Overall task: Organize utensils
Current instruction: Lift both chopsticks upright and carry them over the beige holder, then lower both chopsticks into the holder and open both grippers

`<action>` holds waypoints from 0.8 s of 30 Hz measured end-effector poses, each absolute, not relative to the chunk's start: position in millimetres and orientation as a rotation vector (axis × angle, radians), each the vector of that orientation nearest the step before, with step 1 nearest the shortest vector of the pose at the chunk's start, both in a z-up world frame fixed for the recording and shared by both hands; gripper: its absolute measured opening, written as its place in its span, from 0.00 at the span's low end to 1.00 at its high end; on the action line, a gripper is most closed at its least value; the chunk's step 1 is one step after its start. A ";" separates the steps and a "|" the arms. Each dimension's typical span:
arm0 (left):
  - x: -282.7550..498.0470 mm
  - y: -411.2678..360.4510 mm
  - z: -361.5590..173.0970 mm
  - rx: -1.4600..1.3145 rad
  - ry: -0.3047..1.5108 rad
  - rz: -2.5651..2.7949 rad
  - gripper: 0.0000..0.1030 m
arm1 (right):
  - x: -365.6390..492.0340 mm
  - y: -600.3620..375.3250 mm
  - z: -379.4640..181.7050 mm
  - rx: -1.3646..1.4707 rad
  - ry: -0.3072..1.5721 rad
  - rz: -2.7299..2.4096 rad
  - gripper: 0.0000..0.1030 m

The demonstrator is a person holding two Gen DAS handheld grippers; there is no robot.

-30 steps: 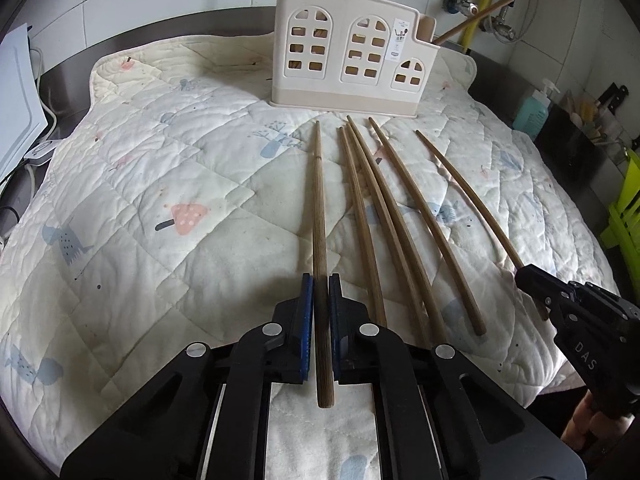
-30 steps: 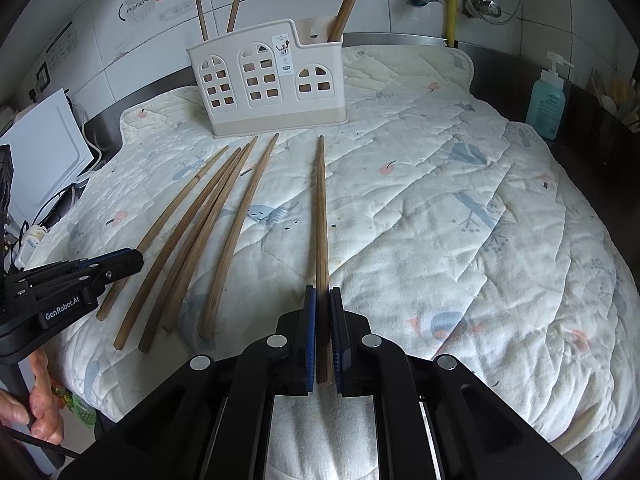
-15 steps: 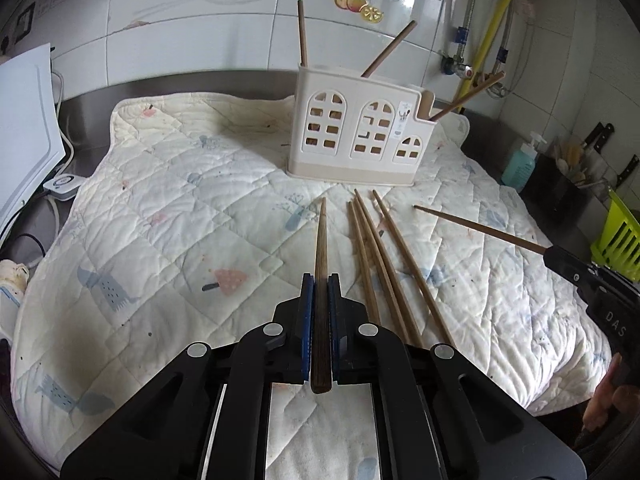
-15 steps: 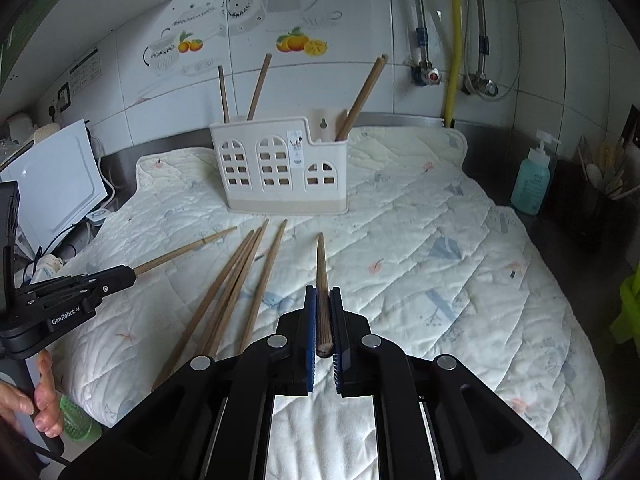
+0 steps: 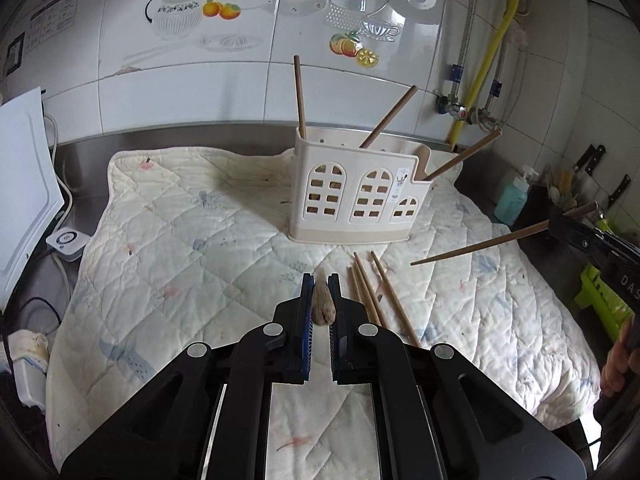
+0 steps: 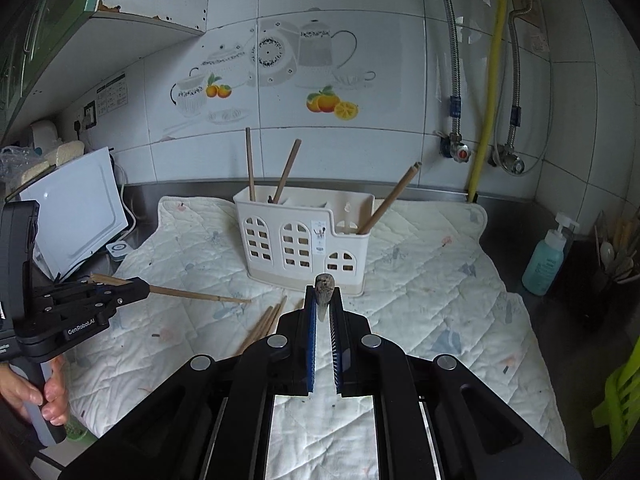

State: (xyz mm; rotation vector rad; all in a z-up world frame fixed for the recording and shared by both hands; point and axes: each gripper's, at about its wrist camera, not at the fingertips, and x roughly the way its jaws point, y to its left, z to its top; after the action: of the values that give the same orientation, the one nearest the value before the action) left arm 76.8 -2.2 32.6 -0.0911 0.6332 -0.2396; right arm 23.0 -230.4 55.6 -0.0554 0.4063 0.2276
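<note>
A cream utensil holder (image 5: pixel 360 196) with arched windows stands at the back of the quilt, three wooden chopsticks leaning in it. My left gripper (image 5: pixel 320 286) is shut on one chopstick (image 5: pixel 323 306), seen end-on above the quilt. Three more chopsticks (image 5: pixel 376 296) lie just right of it. In the right wrist view my right gripper (image 6: pixel 323 294) is shut on another chopstick (image 6: pixel 324 286), lifted in front of the holder (image 6: pixel 304 244). Each gripper shows in the other's view: the right one (image 5: pixel 576 236) with its stick (image 5: pixel 480 246), the left one (image 6: pixel 132 286) with its stick (image 6: pixel 192 293).
The quilt (image 5: pixel 180 240) covers a steel counter against a tiled wall. A white appliance (image 6: pixel 76 208) and cables sit at the left. A blue soap bottle (image 6: pixel 548 256), knives and a green rack (image 5: pixel 600 300) stand at the right. A hand (image 6: pixel 48 396) grips the left handle.
Both grippers have risen off the quilt, each carrying its chopstick up and tipping nearer level. The sticks no longer rest on the cloth, and more of the wall shows.
</note>
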 end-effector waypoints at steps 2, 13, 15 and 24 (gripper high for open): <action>82.8 -2.2 43.2 -0.084 0.623 -0.250 0.05 | 26.9 -232.3 67.8 -0.056 0.396 0.236 0.06; 108.4 -10.3 114.9 -0.032 0.518 -0.286 0.05 | 51.6 -245.3 140.2 -0.056 0.345 0.262 0.06; 112.8 -12.8 129.8 -0.024 0.486 -0.288 0.05 | 60.1 -246.1 149.5 -0.059 0.348 0.257 0.06; 145.3 -22.9 191.3 -0.022 0.353 -0.272 0.05 | 108.9 -240.4 162.9 -0.108 0.437 0.241 0.06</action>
State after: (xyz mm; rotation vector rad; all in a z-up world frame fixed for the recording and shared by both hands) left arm 145.3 -22.9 191.3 -0.0216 0.3530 -0.2716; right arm 108.9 -240.4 162.9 -0.1082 0.4370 0.2411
